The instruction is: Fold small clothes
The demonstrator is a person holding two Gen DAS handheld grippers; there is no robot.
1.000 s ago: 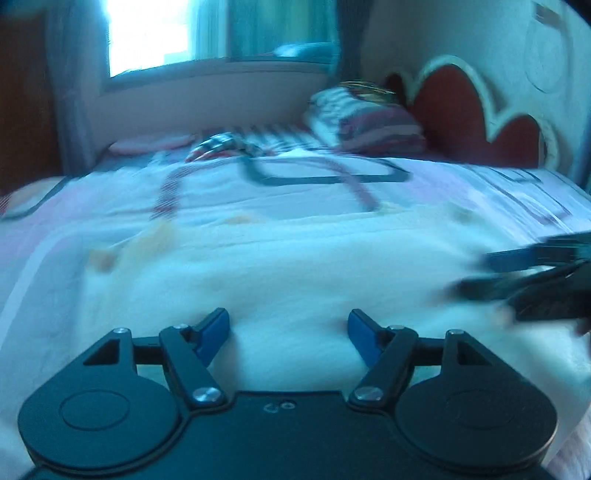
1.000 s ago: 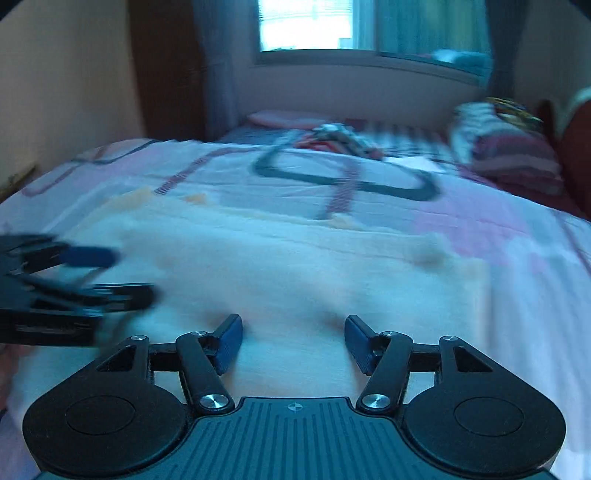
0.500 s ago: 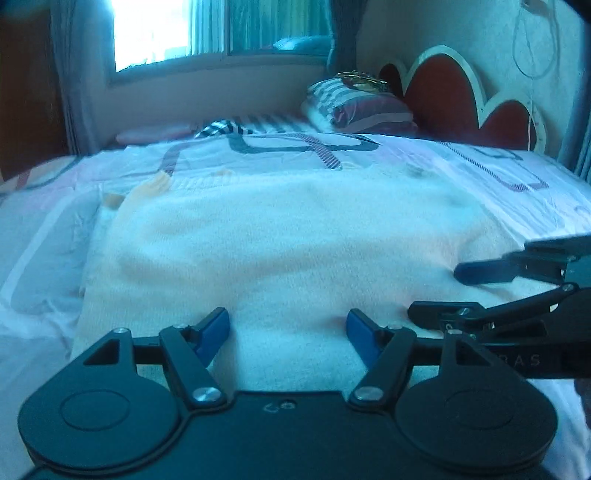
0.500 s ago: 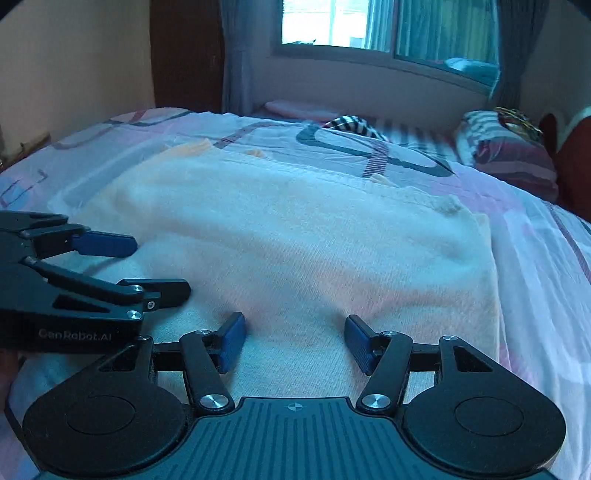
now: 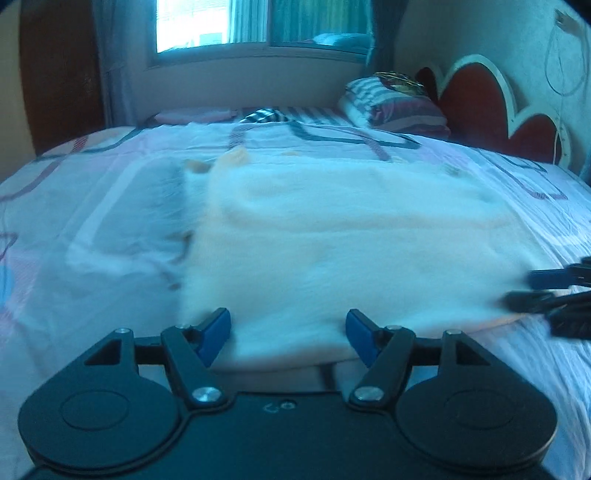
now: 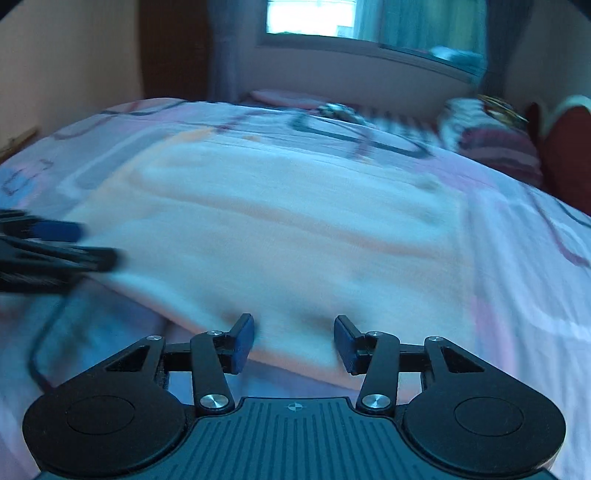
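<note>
A pale cream knitted garment (image 5: 351, 243) lies flat on the bed, and also shows in the right wrist view (image 6: 288, 229). My left gripper (image 5: 288, 334) is open at the garment's near edge, toward its left corner, with the hem between the blue pads. My right gripper (image 6: 294, 341) is open at the near edge too, toward the right side. Each gripper shows in the other's view: the right one at the far right (image 5: 554, 295), the left one at the far left (image 6: 55, 247). Both views are motion-blurred.
The bed has a pink patterned sheet (image 5: 92, 229). Striped pillows (image 5: 399, 107) and a red headboard (image 5: 476, 107) stand at the far right. A striped cloth (image 5: 262, 116) lies at the far end under the window (image 5: 258, 26).
Both grippers have pulled back toward the garment's near edge; the hem now lies between the fingers and bare sheet shows below it. Both stay open.
</note>
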